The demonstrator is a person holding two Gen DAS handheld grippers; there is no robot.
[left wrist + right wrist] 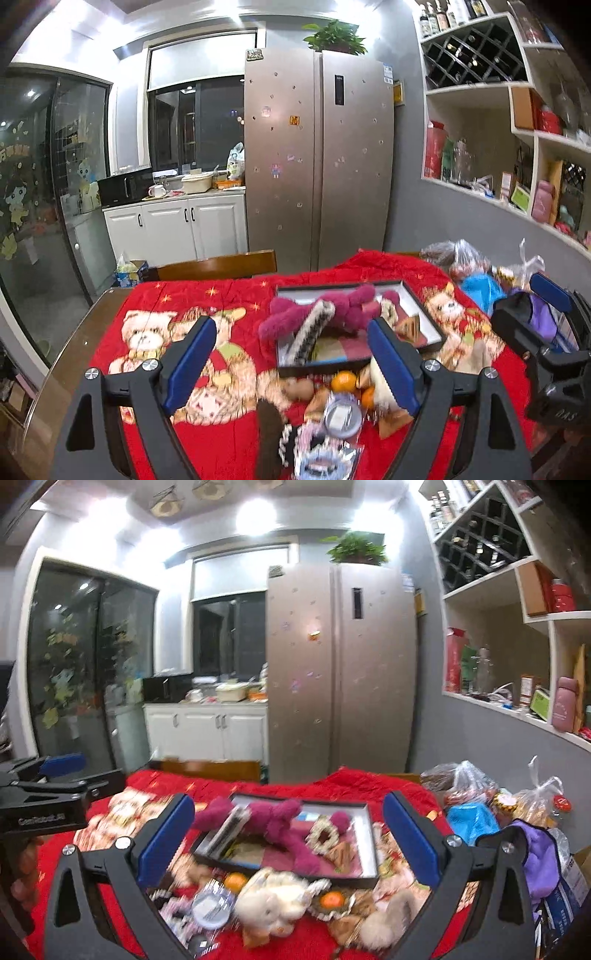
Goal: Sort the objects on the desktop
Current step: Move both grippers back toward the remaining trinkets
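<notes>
A black-framed tray (424, 314) (371, 845) lies on the red cloth and holds a magenta plush toy (332, 306) (273, 823), a striped hair clip (314, 332) and small items. In front of it lies a pile: oranges (343, 381) (331, 900), a round tin (342, 416) (212, 908), a cream plush (273, 904) and a furry piece (384, 919). My left gripper (293, 363) is open and empty above the pile. My right gripper (288, 842) is open and empty above the tray's front edge. It also shows at the right of the left wrist view (546, 332).
The table is covered by a red bear-print cloth (155, 332). Plastic bags (465, 782), a blue item (471, 821) and a purple cloth (535, 856) crowd the right side. A wooden chair back (218, 266) stands at the far edge. A fridge (317, 162) and wall shelves stand behind.
</notes>
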